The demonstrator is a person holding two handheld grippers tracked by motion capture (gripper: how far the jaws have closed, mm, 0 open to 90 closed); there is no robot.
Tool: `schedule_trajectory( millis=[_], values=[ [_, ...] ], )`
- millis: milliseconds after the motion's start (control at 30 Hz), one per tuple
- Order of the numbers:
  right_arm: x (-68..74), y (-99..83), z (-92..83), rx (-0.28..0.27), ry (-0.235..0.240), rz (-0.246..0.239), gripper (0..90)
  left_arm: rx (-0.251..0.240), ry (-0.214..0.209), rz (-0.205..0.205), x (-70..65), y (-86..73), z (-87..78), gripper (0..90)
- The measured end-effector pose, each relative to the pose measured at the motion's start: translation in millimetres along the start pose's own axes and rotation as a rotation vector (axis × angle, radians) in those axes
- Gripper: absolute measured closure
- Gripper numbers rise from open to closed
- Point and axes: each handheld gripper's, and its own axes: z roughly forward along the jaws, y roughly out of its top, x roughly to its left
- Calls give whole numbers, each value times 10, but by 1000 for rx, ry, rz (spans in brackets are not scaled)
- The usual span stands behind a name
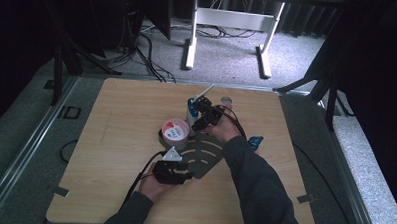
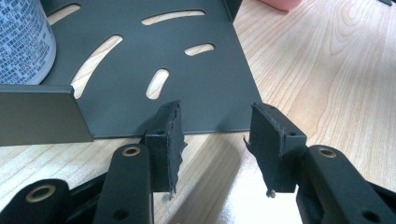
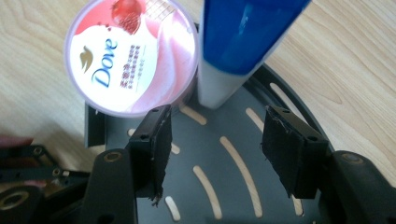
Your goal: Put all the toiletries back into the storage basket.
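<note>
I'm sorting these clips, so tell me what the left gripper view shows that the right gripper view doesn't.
Left gripper view: the dark slotted tray's straight front edge lying between the open left tool, and fine print on a white tub's side. Right gripper view: the Dove tub's pink lid and a blue-and-white tube standing beyond the open right tool. Both: the tray and wooden table.

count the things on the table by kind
dark slotted rack: 1
Dove tub: 1
blue and white tube: 1
small round grey thing: 1
small blue thing by the sleeve: 1
total: 5
</note>
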Motion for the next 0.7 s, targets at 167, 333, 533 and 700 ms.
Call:
schedule_trajectory(
  millis=[167,333,533,700],
  values=[
    [29,-102,-76,-26,-4,-21,452,0,1,1,-1,0,0,542],
    [58,-192,-150,-54,-16,-49,452,0,1,0,-1,0,0,542],
    [90,-293,-266,-88,-28,-73,458,0,1,0,-1,0,0,541],
    [86,-403,-345,-105,-42,-86,462,-1,1,-2,-3,-1,1,541]
  ],
)
